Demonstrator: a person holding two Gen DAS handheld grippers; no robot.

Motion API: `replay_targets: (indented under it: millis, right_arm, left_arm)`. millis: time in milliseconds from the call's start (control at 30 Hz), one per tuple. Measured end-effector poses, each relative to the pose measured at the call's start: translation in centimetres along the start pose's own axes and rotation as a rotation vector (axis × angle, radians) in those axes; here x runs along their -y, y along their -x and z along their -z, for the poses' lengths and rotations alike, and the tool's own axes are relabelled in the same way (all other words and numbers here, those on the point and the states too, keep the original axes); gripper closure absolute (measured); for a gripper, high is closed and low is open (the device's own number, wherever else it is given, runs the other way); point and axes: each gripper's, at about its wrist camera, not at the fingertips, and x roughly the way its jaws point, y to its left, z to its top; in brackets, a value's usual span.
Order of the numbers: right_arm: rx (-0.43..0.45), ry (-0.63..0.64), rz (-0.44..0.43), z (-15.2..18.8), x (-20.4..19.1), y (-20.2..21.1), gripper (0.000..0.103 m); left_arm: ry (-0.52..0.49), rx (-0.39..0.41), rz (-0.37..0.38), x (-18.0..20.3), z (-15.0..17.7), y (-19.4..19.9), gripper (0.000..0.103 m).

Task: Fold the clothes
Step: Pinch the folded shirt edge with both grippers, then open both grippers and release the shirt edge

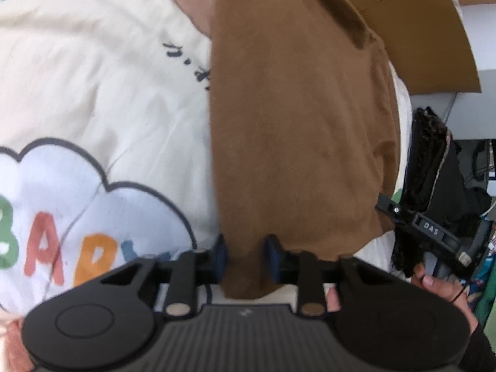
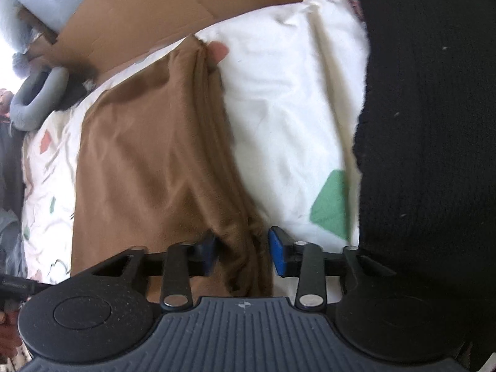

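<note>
Plainly, the folded brown fabric garment (image 1: 297,124) lies lengthwise on a cream cloth printed with a cloud and coloured letters (image 1: 93,99), and its near end runs down between the blue pads of both tools. In the left wrist view the left hand-held gripper (image 1: 246,255) has its jaws drawn in on a corner of the brown cloth; the right pad (image 1: 272,259) sits against the fabric, while the left pad (image 1: 220,257) is at the garment's edge and blur keeps me from saying whether it presses. In the right wrist view the right hand-held gripper (image 2: 243,255) straddles a bunched ridge of the same garment (image 2: 161,161); the left pad is half buried under the folds, and the right pad (image 2: 280,255) stands just beside the cloth, contact unclear. Whether the surface beneath is a table or a bed stays hidden under the cream cloth (image 2: 288,108). The garment's far end is partly covered by a fingertip (image 2: 218,51) whose hand is out of sight. A black knit mass (image 2: 427,139) fills the right side, cut off by the frame. Brown cardboard (image 2: 186,3) lies beyond, only partly visible. A grey padded loop (image 2: 37,99) at the left is too blurred to name.
</note>
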Motion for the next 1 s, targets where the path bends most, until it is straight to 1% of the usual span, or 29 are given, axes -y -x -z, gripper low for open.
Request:
replay_targets:
  millis: [67,133,200,267,333,400,467,533,600,700,767,867,933,1000]
  right_arm:
    - [-0.021,-0.004,-0.011,-0.3,-0.1,0.2,0.085]
    - [-0.029,-0.030,-0.016,-0.5,0.0,0.4,0.088]
    - [-0.028,-0.040,-0.013,-0.4,-0.4,0.8,0.091]
    - [-0.029,-0.072,-0.032,-0.2,-0.5,1.5,0.093]
    - [-0.034,-0.111,-0.066,-0.1,-0.4,2.2,0.093]
    - [-0.041,-0.148,-0.097,0.1,-0.4,2.8,0.094]
    - [-0.051,-0.169,-0.115,0.4,-0.8,3.0,0.094]
    - [-0.070,-0.170,-0.126,0.8,-1.5,2.9,0.094]
    - [-0.089,-0.163,-0.140,1.6,-2.2,2.7,0.094]
    - [-0.121,-0.157,-0.162,3.0,-3.1,2.4,0.094]
    - [-0.143,-0.152,-0.171,3.8,-3.5,2.1,0.094]
    - [-0.165,-0.157,-0.183,4.7,-3.7,1.9,0.094]
    - [-0.179,-0.161,-0.191,5.3,-3.8,1.8,0.094]
    - [-0.191,-0.164,-0.196,5.8,-4.0,1.7,0.094]
  left_arm:
    - [0.000,-0.014,0.003,0.0,0.0,-0.1,0.091]
    - [0.001,-0.027,0.005,0.1,-0.2,0.0,0.093]
    - [-0.022,-0.031,0.000,0.5,0.0,0.5,0.094]
    - [-0.025,-0.030,0.007,0.6,0.2,1.3,0.094]
    - [-0.028,-0.022,0.010,0.5,0.0,2.3,0.094]
    - [-0.033,-0.012,0.019,-0.5,-0.1,3.8,0.094]
    - [-0.048,-0.010,0.008,-0.2,-0.2,4.3,0.095]
    - [-0.065,-0.011,-0.013,-0.5,-0.1,4.7,0.095]
    - [-0.067,-0.012,-0.037,0.9,-1.4,4.1,0.095]
    - [-0.078,-0.009,-0.071,-1.0,-2.4,5.7,0.095]
    - [-0.078,-0.025,-0.078,-0.5,-3.1,7.0,0.095]
    - [-0.084,-0.041,-0.095,-1.3,-3.2,7.0,0.095]
    - [-0.073,-0.044,-0.094,-1.3,-3.4,6.2,0.095]
    - [-0.072,-0.040,-0.100,-1.7,-3.4,6.4,0.095]
